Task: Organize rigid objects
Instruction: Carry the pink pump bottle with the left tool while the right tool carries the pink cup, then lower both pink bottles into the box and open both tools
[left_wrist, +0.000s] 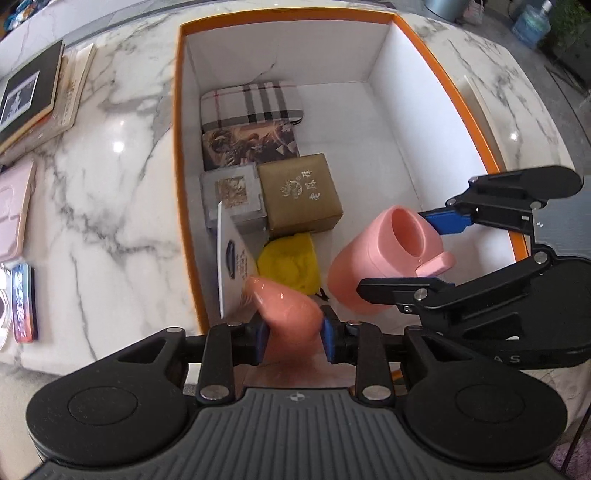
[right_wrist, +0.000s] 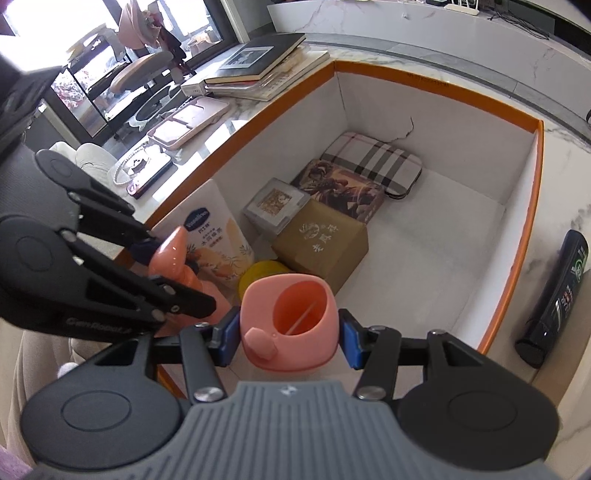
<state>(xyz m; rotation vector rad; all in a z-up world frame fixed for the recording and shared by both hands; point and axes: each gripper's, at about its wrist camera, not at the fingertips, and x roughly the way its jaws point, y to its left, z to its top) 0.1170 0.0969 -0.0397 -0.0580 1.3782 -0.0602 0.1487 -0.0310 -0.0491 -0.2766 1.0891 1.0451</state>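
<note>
We look down into an orange-rimmed box (left_wrist: 178, 155) with white walls, standing on a marble counter (left_wrist: 110, 177). Our right gripper (right_wrist: 289, 338) is clamped on a pink cup (right_wrist: 291, 317), blue pads pressed on either side of it, its open mouth tilted up; in the left wrist view the cup hangs over the box floor at about four o'clock. Our left gripper (left_wrist: 293, 341) has a pink lid-like piece (left_wrist: 288, 314) between its blue pads at six o'clock, and both pads touch it. Along the box's nine o'clock wall lies a row: a plaid case (left_wrist: 251, 101) farthest, then a printed box (left_wrist: 249, 146), a grey clear case (left_wrist: 234, 192) beside a gold box (left_wrist: 301, 192), and nearest a yellow object (left_wrist: 290, 264) and a leaning white lotion pouch (left_wrist: 234, 258). Books (left_wrist: 33, 92) rest on the counter at ten o'clock. In the right wrist view a dark bottle (right_wrist: 554, 299) lies outside the box at three o'clock.
</note>
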